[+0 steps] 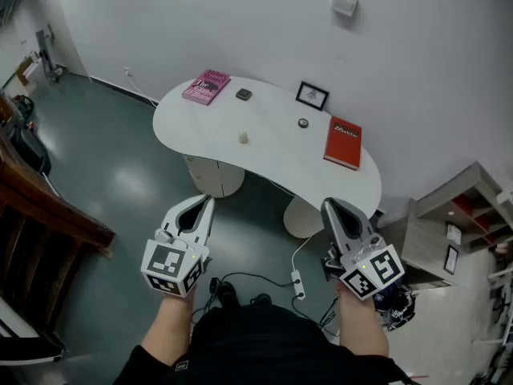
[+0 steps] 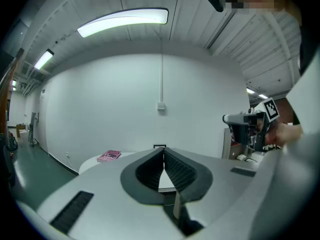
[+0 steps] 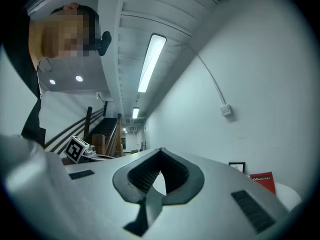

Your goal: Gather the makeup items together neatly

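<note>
The white curved table [image 1: 272, 163] stands ahead of me, well beyond both grippers. On it lie three small makeup items: a dark square compact [image 1: 244, 95], a small round dark pot [image 1: 303, 123] and a small cream piece [image 1: 244, 138]. My left gripper [image 1: 207, 203] is held low over the floor, short of the table's near edge. Its jaws are shut with nothing between them [image 2: 163, 151]. My right gripper [image 1: 330, 207] is level with it on the right, also shut and empty [image 3: 161, 151].
A pink book [image 1: 206, 87] lies at the table's far left, a red book [image 1: 343, 143] at its right, and a framed picture [image 1: 312, 95] by the wall. A wooden stair rail [image 1: 40, 207] is at the left, a shelf unit [image 1: 457, 223] at the right, and cables [image 1: 296, 283] on the floor.
</note>
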Action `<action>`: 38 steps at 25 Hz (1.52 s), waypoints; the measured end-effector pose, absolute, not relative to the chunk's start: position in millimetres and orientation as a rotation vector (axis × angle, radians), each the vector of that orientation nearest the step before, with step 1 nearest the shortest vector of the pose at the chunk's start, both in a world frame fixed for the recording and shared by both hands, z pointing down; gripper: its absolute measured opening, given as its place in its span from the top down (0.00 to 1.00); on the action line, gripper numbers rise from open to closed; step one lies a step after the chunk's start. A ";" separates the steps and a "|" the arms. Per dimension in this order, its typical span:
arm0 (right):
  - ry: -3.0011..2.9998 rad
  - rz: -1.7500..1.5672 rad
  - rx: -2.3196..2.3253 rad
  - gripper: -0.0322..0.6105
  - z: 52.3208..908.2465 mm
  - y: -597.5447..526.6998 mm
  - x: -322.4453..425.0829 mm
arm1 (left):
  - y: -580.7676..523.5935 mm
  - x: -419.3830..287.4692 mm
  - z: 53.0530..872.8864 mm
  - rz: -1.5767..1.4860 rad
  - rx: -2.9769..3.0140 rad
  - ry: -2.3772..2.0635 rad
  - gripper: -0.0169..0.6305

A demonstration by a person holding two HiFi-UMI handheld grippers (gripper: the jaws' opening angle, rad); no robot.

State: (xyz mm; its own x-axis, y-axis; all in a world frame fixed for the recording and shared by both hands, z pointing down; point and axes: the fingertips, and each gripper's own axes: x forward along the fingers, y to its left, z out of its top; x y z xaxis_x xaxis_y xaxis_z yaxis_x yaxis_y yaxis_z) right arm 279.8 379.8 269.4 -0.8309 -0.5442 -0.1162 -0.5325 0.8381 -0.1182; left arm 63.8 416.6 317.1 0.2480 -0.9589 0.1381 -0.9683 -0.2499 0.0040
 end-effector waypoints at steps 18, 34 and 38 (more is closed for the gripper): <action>2.864 -0.133 -0.804 0.89 268.8 365.5 253.6 | 409.9 47.1 318.2 0.179 2.428 -1.864 0.95; 2.910 -0.342 -0.725 0.89 307.1 344.7 167.0 | 401.9 -34.9 353.4 0.164 2.357 -1.839 0.95; 2.906 -0.379 -0.735 0.89 320.8 305.8 162.8 | 366.4 -40.3 365.5 0.181 2.342 -1.824 0.95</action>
